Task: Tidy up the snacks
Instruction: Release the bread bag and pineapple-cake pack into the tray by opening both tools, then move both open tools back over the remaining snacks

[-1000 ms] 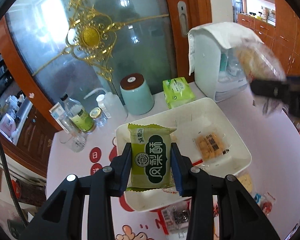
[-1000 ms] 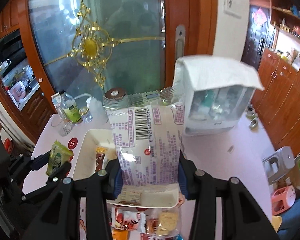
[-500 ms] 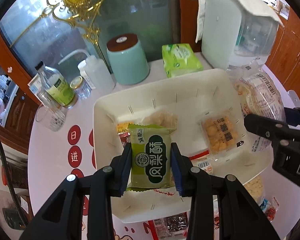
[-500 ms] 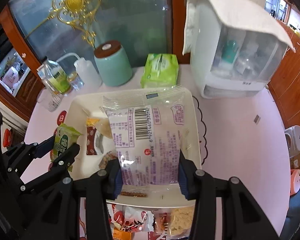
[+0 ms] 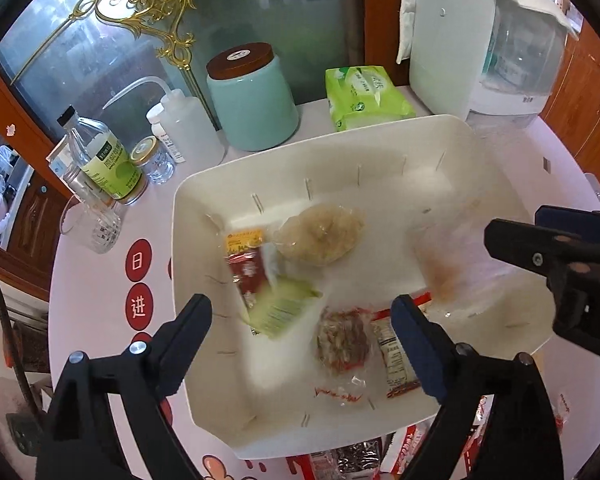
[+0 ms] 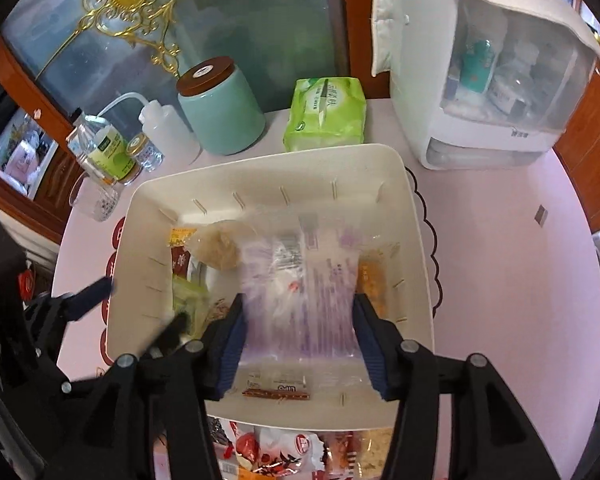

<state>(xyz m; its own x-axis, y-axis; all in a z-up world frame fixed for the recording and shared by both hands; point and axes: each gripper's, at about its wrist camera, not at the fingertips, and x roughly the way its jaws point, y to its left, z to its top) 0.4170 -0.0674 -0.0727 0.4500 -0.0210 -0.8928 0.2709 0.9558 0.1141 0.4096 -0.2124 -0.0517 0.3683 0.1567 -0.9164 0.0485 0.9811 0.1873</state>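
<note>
**Both packets over the tray**

The left gripper [image 5: 302, 320] stands with jaws wide apart — the green packet [image 5: 282, 310], blurred, lies in the white tray [image 5: 400, 136] just ahead of them. The right gripper [image 6: 298, 338] has jaws parted beside the clear purple-printed bag [image 6: 300, 280], long axis running away; only the right wrist view shows this, and whether the pads touch the bag is unclear.

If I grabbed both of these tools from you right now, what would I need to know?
Left tool: open and empty; its green snack packet is dropping blurred into the white tray.
Right tool: jaws apart, the clear purple-printed bag blurred between them, apparently just let go over the tray.
Done: several snacks already lie in the tray.
Left: more packets on the table at the tray's near edge need picking up.
</note>
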